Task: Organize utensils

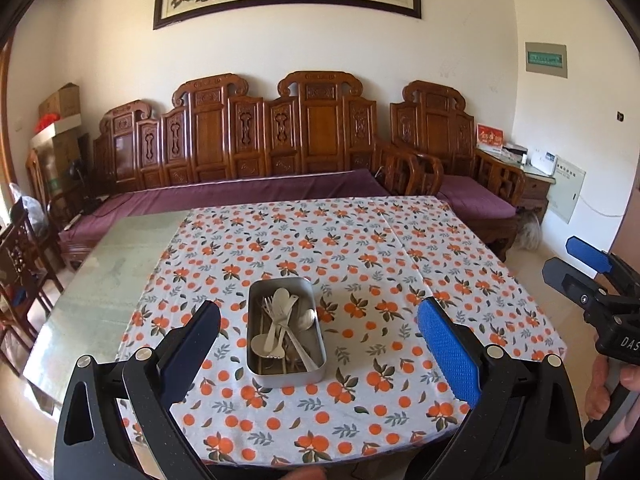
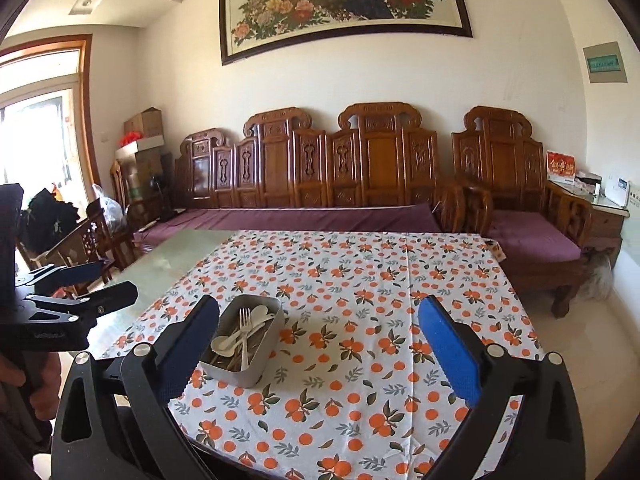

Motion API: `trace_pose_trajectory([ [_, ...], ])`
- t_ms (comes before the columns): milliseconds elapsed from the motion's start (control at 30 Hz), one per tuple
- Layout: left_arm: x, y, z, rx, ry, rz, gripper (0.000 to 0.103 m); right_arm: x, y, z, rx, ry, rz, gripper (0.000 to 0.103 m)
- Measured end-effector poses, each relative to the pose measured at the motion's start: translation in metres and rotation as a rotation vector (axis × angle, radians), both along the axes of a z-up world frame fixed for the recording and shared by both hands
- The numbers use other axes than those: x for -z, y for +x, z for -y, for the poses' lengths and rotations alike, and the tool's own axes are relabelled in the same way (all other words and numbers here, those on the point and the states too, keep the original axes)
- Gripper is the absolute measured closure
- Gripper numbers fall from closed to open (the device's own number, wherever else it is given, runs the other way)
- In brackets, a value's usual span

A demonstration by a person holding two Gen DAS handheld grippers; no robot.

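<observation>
**A:** Left wrist view first: what's there?

**B:** The left tongs (image 1: 320,344) are spread wide, gripping nothing. Between the blue pads sits a rectangular stainless steel tin (image 1: 285,328) on the counter (image 1: 116,272), on top of an orange-patterned white tablecloth (image 1: 400,264). Inside it is a jumble of silver metal spoons and forks (image 1: 282,320). The right tongs (image 1: 576,264) show at the far right edge, also apart and empty.

**A:** And the right wrist view?

**B:** Same deal, wide open, nothing held. The tin lands just beside the near left pad, cutlery piled inside. The left tongs poke in from the left, over the bare part of the counter. Carved wooden sofa (image 2: 360,168) behind.
</observation>
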State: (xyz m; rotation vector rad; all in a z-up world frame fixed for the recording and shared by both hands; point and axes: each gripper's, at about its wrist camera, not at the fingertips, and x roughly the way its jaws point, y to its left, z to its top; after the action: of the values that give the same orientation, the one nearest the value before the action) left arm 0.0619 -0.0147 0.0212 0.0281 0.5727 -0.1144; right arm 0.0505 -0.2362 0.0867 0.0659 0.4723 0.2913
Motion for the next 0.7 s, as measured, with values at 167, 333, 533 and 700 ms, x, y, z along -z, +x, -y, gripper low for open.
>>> trace_pose_trajectory([
  [167,-0.003,-0.005,-0.002,-0.007,-0.008,0.014,0.008,-0.002,-0.005,0.001,-0.004,-0.004,0.01,0.003],
  [333,-0.004,-0.008,-0.003,-0.016,-0.007,0.026,0.008,-0.004,-0.008,0.0,-0.006,-0.002,0.011,0.003],
  [533,-0.003,-0.01,-0.003,-0.016,-0.013,0.03,0.008,-0.004,-0.008,0.0,-0.006,-0.002,0.01,0.003],
  [700,-0.005,-0.012,-0.003,-0.02,-0.011,0.037,0.008,-0.004,-0.008,0.0,-0.006,-0.003,0.01,0.003],
])
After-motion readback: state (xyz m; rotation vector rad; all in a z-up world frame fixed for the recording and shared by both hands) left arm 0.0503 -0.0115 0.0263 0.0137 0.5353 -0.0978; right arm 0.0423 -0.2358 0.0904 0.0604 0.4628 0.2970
